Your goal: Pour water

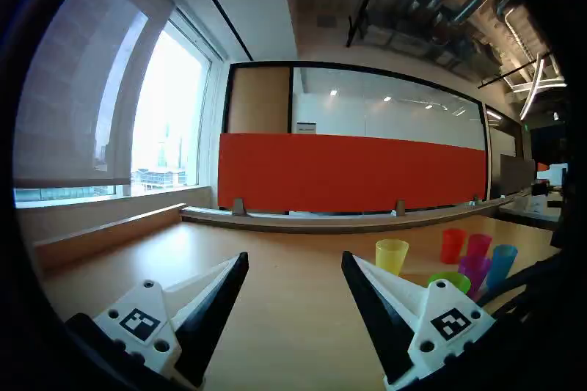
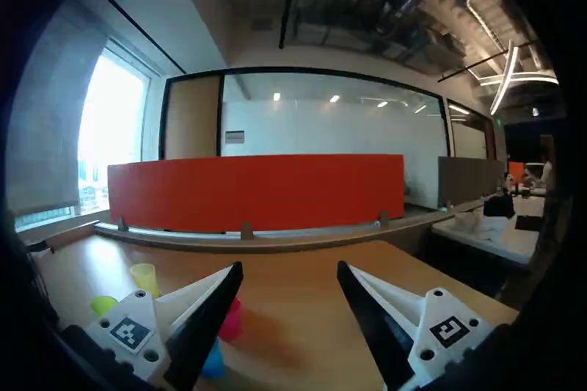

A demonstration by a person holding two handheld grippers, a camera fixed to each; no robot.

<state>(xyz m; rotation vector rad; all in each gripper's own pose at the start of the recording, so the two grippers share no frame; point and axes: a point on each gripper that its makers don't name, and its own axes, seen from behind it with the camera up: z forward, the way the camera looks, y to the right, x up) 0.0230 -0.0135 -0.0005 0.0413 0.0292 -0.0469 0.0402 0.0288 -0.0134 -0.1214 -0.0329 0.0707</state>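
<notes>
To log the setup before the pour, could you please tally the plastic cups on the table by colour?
yellow cup: 1
red cup: 1
pink cup: 1
purple cup: 1
blue cup: 1
green cup: 1
Total: 6 cups, counted in the left gripper view.

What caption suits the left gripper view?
Open left gripper over a wooden desk, colourful cups clustered ahead at right, orange divider behind.

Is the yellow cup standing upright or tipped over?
Upright. The yellow cup stands on the table with its open rim up; whether it holds water cannot be told.
</notes>
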